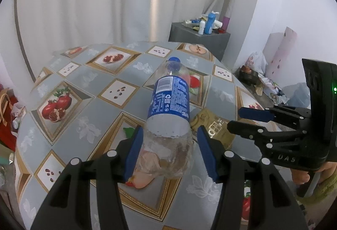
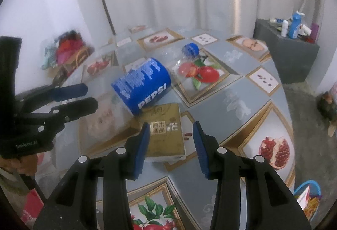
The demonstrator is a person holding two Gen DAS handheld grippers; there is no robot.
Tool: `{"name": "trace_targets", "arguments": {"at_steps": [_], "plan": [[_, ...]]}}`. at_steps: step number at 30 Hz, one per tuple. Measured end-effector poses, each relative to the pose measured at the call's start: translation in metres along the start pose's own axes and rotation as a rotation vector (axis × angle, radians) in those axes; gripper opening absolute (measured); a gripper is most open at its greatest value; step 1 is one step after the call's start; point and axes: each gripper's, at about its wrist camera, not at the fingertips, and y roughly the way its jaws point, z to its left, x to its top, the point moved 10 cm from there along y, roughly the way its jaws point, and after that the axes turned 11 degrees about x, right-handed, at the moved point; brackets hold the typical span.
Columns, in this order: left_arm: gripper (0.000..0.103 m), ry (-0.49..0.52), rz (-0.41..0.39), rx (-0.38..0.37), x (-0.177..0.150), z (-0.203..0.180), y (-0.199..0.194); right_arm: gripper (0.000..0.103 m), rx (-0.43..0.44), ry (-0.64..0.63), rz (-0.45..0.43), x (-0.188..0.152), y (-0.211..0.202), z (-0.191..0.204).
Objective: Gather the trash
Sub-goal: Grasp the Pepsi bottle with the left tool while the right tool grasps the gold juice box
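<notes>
An empty clear Pepsi bottle with a blue label and blue cap lies on the table. My left gripper is open, its blue pads on either side of the bottle's base, the left pad close to it. The bottle also shows in the right wrist view. A flat gold tissue pack lies beside the bottle; it also shows in the left wrist view. My right gripper is open with the pack's near end between its fingers. Each gripper shows in the other's view: right, left.
The table has a fruit-print cloth. A grey cabinet with toiletry bottles stands behind it. Bags and clutter lie on the floor at right and left. A blue basket sits by the table's right edge.
</notes>
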Motion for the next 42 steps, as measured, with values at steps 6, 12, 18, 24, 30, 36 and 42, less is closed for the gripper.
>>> {"name": "trace_targets", "arguments": {"at_steps": [6, 12, 18, 24, 30, 36, 42], "plan": [[0.056, 0.008, 0.019, -0.014, 0.002, -0.003, 0.01, 0.045, 0.019, -0.023, 0.034, -0.004, 0.013, 0.006], [0.058, 0.014, 0.03, -0.007, 0.003, -0.004, 0.019, 0.046, 0.034, -0.025, 0.061, -0.01, 0.024, 0.005], [0.058, 0.018, 0.048, 0.001, 0.006, -0.004, 0.026, 0.048, 0.066, -0.011, 0.066, -0.009, 0.029, 0.005], [0.058, 0.019, 0.055, 0.013, 0.005, -0.004, 0.031, 0.045, 0.075, -0.004, 0.071, -0.01, 0.03, 0.004], [0.057, 0.016, 0.056, 0.01, 0.004, -0.004, 0.029, 0.043, 0.071, 0.003, 0.064, -0.013, 0.028, 0.004], [0.057, 0.009, 0.06, -0.007, -0.004, -0.007, 0.022, 0.042, 0.063, 0.036, 0.055, -0.019, 0.022, 0.001], [0.057, 0.009, 0.07, -0.014, -0.021, -0.014, 0.007, 0.042, 0.049, 0.065, 0.043, -0.029, 0.012, -0.002]]}}
